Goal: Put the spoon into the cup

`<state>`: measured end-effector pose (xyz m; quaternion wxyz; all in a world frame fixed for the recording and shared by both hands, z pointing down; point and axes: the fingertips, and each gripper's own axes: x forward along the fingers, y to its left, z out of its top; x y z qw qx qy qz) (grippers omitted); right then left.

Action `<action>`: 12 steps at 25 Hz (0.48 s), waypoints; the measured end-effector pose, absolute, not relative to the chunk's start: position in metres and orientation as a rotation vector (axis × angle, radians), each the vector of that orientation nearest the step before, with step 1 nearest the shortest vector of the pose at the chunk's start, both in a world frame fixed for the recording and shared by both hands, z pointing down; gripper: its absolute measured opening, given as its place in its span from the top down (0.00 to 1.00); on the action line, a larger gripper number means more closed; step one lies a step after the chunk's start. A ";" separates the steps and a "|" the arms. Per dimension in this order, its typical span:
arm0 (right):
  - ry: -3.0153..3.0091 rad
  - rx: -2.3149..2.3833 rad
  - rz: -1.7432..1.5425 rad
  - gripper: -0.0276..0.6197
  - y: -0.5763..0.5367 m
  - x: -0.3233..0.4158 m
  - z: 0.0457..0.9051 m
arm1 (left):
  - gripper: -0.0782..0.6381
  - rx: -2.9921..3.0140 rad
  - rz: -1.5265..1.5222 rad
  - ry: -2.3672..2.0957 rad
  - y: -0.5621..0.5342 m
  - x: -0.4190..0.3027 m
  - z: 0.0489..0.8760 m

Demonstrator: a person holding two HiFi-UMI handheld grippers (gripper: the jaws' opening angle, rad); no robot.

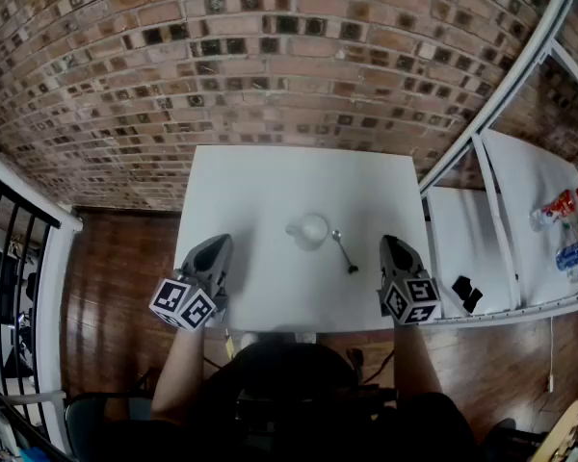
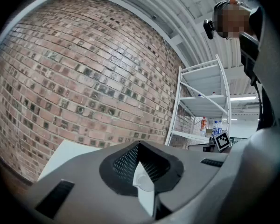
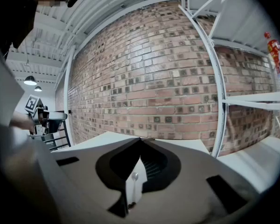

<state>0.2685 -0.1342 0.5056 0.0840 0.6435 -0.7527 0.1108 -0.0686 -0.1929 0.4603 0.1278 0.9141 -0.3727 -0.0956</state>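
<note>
Spoon [image 1: 344,251] beside cup [image 1: 311,229] (seemingly apart)

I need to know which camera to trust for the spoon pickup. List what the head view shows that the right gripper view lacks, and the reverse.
Head view only: the cup and the wooden floor. Right gripper view only: a ceiling lamp. Both: the spoon, which the right gripper view shows only as a sliver between its fingers, the white table, the brick wall and the shelf rack.

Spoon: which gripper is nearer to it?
Right. The right gripper sits just right of the spoon; the left gripper sits far to its left, beyond the cup.
</note>
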 end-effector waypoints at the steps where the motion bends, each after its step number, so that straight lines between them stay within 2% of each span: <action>1: -2.244 1.914 0.334 0.95 -0.135 0.269 0.508 | 0.88 2.661 -0.277 -1.085 -0.193 -0.067 0.459; 12: -2.208 1.835 0.380 0.92 -0.136 0.257 0.543 | 0.89 2.637 -0.270 -1.135 -0.194 -0.078 0.463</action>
